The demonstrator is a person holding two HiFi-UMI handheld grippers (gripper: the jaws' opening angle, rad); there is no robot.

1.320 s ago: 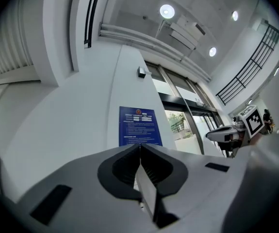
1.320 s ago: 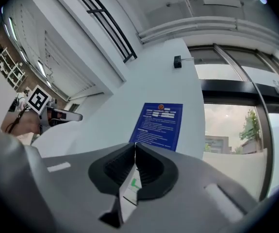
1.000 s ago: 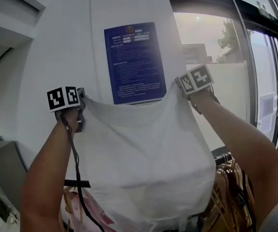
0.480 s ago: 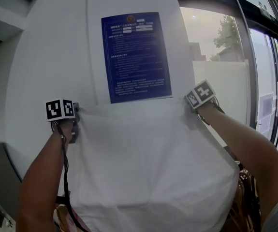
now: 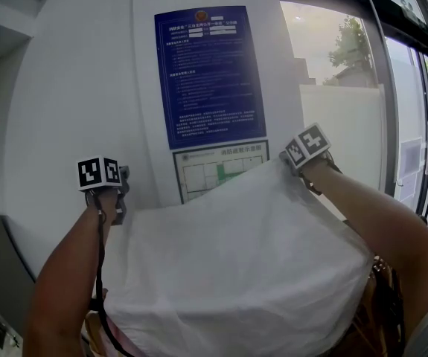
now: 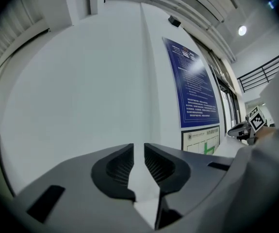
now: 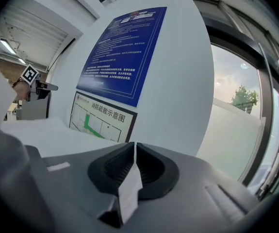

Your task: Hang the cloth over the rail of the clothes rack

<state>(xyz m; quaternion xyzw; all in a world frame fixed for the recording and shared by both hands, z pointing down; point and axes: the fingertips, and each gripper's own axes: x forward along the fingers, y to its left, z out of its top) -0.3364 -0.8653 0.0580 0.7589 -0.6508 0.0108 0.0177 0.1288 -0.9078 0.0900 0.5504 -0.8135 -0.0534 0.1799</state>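
Two grippers are raised before a white wall that carries a blue notice above a floor-plan sign. At centre right of the head view, the right gripper has its jaws pressed together on a corner of the white cloth; a strip of it shows between them. At centre left, the left gripper has its jaws opening, a narrow gap between them, with a fold of cloth lying low in that gap. The cloth fills the lower middle of the frame, its top edge sloping down from the right gripper toward the left one.
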